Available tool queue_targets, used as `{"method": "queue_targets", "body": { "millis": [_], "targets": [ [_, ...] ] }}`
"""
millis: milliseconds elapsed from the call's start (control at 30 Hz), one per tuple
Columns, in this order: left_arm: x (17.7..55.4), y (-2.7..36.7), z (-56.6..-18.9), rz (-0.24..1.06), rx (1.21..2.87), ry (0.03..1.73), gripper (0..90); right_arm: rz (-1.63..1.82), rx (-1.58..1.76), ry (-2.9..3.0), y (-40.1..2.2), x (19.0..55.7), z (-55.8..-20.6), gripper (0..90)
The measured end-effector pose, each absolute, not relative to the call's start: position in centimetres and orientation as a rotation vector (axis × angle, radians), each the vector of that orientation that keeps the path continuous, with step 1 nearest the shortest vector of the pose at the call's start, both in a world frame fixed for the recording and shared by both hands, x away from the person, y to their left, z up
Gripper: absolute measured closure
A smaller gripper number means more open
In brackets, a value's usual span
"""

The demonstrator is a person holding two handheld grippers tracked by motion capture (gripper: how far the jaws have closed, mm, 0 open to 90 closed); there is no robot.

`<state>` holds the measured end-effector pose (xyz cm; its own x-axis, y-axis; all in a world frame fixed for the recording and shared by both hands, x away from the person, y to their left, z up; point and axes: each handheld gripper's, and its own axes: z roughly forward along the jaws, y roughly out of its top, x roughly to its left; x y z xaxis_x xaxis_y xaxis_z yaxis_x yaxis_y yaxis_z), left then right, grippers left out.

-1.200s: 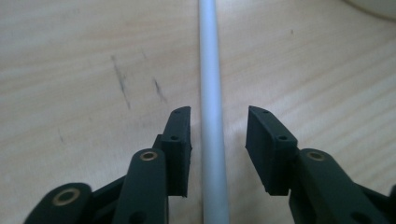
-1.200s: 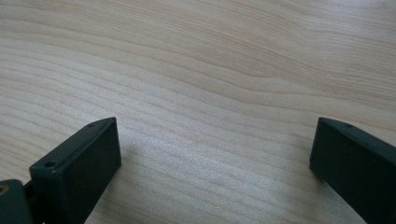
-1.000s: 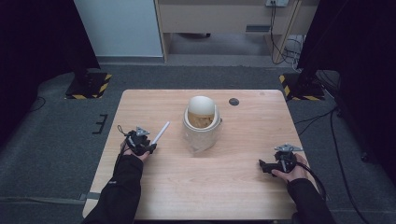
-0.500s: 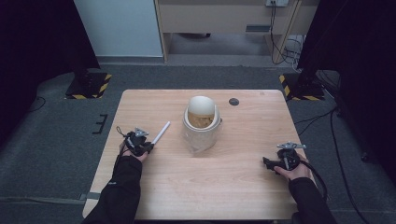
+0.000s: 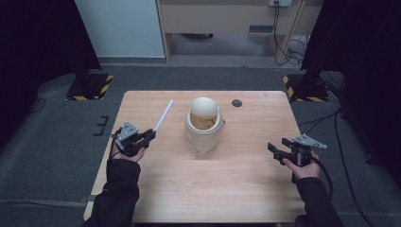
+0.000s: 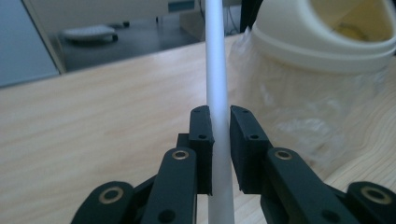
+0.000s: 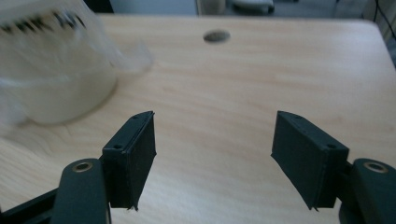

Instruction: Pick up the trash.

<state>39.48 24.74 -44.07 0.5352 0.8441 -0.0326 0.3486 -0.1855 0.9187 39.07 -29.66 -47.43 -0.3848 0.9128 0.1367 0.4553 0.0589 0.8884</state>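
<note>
A thin white rod (image 5: 163, 115) sticks out of my left gripper (image 5: 150, 135), pointing away towards the table's far side, with the gripper shut on its near end. In the left gripper view the rod (image 6: 217, 56) runs up between the two pads, which press on it. A cream bin (image 5: 203, 124) with a swing lid and a clear plastic liner stands mid-table, just right of the rod. My right gripper (image 5: 273, 149) hovers near the table's right edge; its jaws have just been closing but stand apart with nothing between them (image 7: 212, 140).
A small dark round hole (image 5: 237, 102) lies in the wooden table (image 5: 236, 189) behind the bin. The bin's liner (image 6: 299, 107) spreads onto the wood beside the rod. Black stands with striped feet flank the table on the floor.
My left gripper has lifted off the table with the rod, whose far end now points higher. My right gripper has risen and drifted right, its jaws narrower than before.
</note>
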Motion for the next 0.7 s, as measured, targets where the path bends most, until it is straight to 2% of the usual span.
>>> {"method": "queue_targets", "body": {
  "millis": [367,700],
  "targets": [
    [38.0,22.3,-41.5,0.626,1.702,0.851,79.1,1.585,1.209,1.765,-28.1,38.9,-43.0,32.9],
    [36.4,19.1,-40.0,0.616,1.677,0.725,79.2,1.694,1.082,1.764,-25.4,39.3,-39.7,34.5]
  ]
}}
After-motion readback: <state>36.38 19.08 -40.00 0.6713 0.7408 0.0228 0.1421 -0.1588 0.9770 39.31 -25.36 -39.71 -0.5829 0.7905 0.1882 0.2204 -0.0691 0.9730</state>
